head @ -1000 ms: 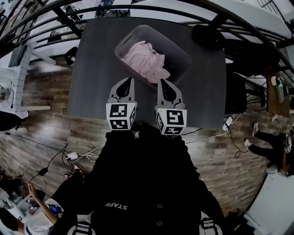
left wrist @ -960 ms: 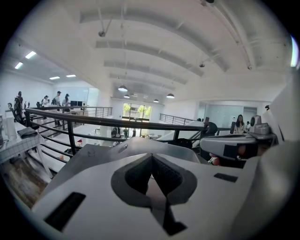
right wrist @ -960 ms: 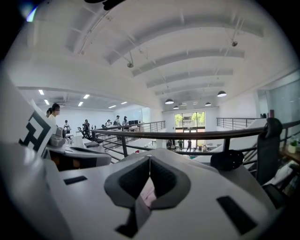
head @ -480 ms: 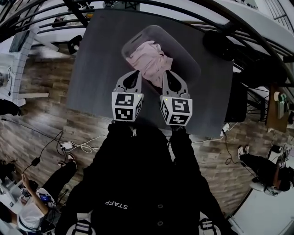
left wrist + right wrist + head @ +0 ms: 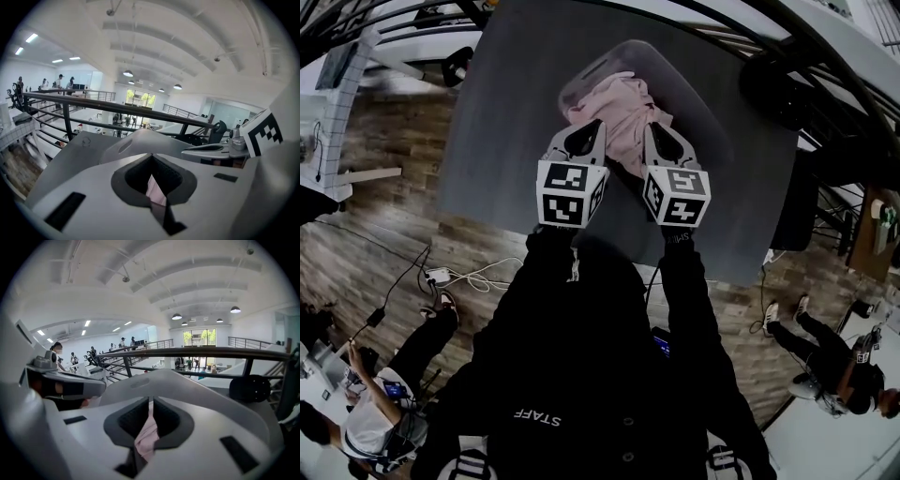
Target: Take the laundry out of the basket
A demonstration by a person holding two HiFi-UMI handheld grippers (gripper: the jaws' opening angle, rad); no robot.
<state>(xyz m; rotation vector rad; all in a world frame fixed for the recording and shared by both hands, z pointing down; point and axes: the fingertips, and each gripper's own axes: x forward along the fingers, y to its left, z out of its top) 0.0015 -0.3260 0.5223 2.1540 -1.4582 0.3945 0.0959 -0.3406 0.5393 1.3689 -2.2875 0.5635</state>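
A grey plastic basket (image 5: 709,101) stands on the dark table (image 5: 502,122) with pink laundry (image 5: 623,101) piled in it. Both grippers reach over its near rim, side by side. My left gripper (image 5: 597,125) is shut at the left edge of the pile; a strip of the pink laundry (image 5: 154,190) shows between its pads in the left gripper view. My right gripper (image 5: 650,130) is shut on the right edge, and the pink laundry (image 5: 147,437) bulges out below its pads. The basket rim (image 5: 197,387) lies just beyond the tips.
The table's near edge (image 5: 609,258) is close to the person's body. A black round seat (image 5: 772,82) stands beyond the table's right corner, and dark railings (image 5: 825,56) curve behind. Cables (image 5: 473,277) lie on the wood floor at the left.
Both grippers have moved forward from the table in front of the basket to its near rim, and they now sit against the pink laundry. Their jaws stayed shut.
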